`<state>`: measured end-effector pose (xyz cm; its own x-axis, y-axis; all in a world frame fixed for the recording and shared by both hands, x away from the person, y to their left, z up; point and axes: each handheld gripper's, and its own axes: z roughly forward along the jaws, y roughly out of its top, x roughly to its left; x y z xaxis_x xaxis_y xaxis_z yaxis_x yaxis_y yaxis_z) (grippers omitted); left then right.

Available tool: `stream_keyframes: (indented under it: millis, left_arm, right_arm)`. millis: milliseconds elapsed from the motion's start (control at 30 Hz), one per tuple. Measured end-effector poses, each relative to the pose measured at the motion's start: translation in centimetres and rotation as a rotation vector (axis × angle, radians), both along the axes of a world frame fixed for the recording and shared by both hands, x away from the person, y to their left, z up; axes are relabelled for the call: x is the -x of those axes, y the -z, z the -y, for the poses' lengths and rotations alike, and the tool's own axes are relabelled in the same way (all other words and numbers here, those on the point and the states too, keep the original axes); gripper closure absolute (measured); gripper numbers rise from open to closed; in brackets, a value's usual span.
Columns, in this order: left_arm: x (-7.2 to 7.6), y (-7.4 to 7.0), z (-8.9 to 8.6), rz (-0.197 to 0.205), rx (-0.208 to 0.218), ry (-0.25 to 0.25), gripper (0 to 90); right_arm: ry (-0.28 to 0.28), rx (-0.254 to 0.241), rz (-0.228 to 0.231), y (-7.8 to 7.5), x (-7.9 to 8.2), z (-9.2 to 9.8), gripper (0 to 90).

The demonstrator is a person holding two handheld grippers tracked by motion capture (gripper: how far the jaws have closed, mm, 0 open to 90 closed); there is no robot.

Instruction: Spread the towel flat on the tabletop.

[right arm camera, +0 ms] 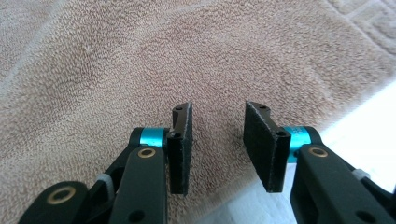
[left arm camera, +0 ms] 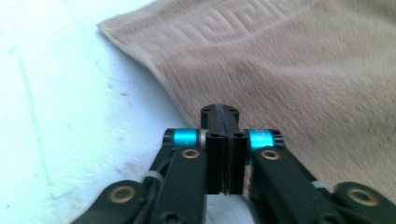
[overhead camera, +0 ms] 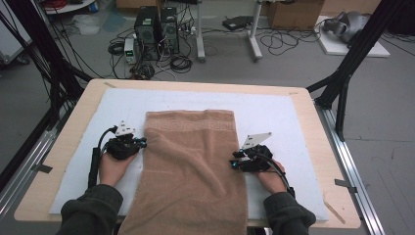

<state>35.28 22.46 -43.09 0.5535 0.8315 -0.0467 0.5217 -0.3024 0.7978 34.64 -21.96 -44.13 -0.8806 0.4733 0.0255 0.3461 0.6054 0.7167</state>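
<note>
1. A brown towel (overhead camera: 191, 166) lies lengthwise down the middle of the high view, on a white mat (overhead camera: 274, 112) that covers the wooden surface (overhead camera: 73, 115). Its far end lies flat in the centre of the frame, and its near end runs over the surface's front edge at the bottom of the frame.
2. A woven key-pattern band crosses the towel's far end; in the left gripper view it sits at the top centre of the frame.
3. The left gripper (overhead camera: 142, 143) sits at the towel's left edge, left of centre in the high view, held in the person's left hand (overhead camera: 113, 166).
4. In the left gripper view the left gripper (left arm camera: 224, 122) has its jaws pressed together, pad against pad. Their tips lie right at the towel's (left arm camera: 299, 79) edge, where the cloth meets the mat (left arm camera: 60, 107). Whether any cloth is caught between them cannot be told.
5. The right gripper (overhead camera: 234, 164) sits at the towel's right edge, right of centre in the high view, held in the person's right hand (overhead camera: 273, 180).
6. In the right gripper view the right gripper (right arm camera: 217, 140) has its jaws apart, with a clear gap between the pads. The towel (right arm camera: 140, 60) lies beneath and beyond them, and nothing is gripped.
7. A strip of white mat (right arm camera: 364, 121) shows at the right and lower right of that frame, beside the towel's edge.
</note>
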Motion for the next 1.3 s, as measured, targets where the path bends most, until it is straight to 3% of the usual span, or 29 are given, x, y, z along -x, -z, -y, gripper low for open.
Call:
stream_keyframes:
  millis: [100, 133, 233, 267, 333, 367, 433, 467, 500, 633, 733, 833, 967, 1033, 1133, 1200, 1267, 1300]
  left_arm:
    - [0.9, -0.5, 0.2, 0.001, 0.014, 0.077, 71.9]
    - [1.5, -0.7, 0.5, -0.001, 0.017, 0.130, 70.9]
    - [2.8, -0.7, 1.4, -0.022, -0.001, 0.232, 68.0]
    - [3.0, -0.5, 1.6, -0.048, -0.020, 0.260, 67.0]
    - [3.0, 0.1, 2.0, -0.080, -0.075, 0.265, 63.7]
    - [2.9, 0.6, 2.0, -0.099, -0.079, 0.272, 64.5]
    - [3.0, 0.8, 1.8, -0.090, -0.079, 0.280, 75.1]
    - [3.1, 0.7, 1.7, -0.090, -0.083, 0.285, 84.5]
    - [3.1, 0.6, 1.7, -0.084, -0.101, 0.281, 86.5]
    - [3.1, 0.5, 1.0, -0.072, -0.123, 0.232, 87.2]
    - [3.5, 0.0, 0.6, -0.040, -0.102, 0.216, 80.8]
    - [4.6, -1.1, 0.4, 0.007, -0.053, 0.242, 73.9]
    - [6.3, -1.4, 0.9, 0.006, -0.036, 0.309, 70.0]
    - [7.4, -1.2, 1.2, -0.010, 0.005, 0.349, 67.9]
    - [9.3, -0.5, 1.5, -0.028, 0.024, 0.402, 64.0]
    - [10.5, 0.2, 1.8, -0.039, 0.007, 0.433, 62.7]
    - [11.2, 1.0, 1.8, -0.062, -0.026, 0.448, 63.3]
    - [11.5, 1.4, 1.8, -0.046, -0.042, 0.448, 68.2]
  right_arm:
    - [0.003, -0.013, 0.005, -0.3, 0.2, 0.3, 61.7]
    - [-0.001, -0.021, 0.007, -0.4, 0.3, 0.3, 61.7]
    - [-0.028, -0.020, 0.015, -1.0, 1.0, 0.2, 61.7]
    - [-0.037, -0.019, 0.018, -1.1, 1.3, 0.0, 61.7]
    - [-0.043, 0.016, 0.032, -1.1, 1.5, -0.1, 61.6]
    - [-0.034, 0.028, 0.024, -0.9, 1.3, -0.1, 61.6]
    - [-0.030, 0.043, -0.013, -0.4, 1.0, -0.1, 65.6]
    - [-0.031, 0.038, -0.015, -0.2, 0.9, -0.2, 67.0]
    - [-0.033, 0.033, -0.011, -0.1, 0.9, -0.1, 67.6]
    - [-0.021, 0.025, -0.020, -0.1, 0.8, 0.2, 68.0]
    - [-0.023, 0.033, -0.002, -0.4, 1.4, 0.2, 65.6]
    - [-0.045, -0.017, 0.020, -0.8, 2.6, 0.5, 65.0]
    - [-0.074, -0.059, 0.029, -1.1, 4.4, 0.7, 64.5]
    - [-0.099, -0.062, 0.027, -1.1, 5.5, 0.5, 63.3]
    - [-0.141, -0.087, 0.017, -1.2, 7.1, 0.2, 61.8]
    - [-0.198, -0.082, 0.006, -1.1, 8.6, -0.3, 62.6]
    - [-0.235, -0.041, 0.000, -0.7, 9.4, -0.8, 64.3]
    - [-0.247, -0.023, -0.008, -0.4, 9.6, -1.0, 67.9]
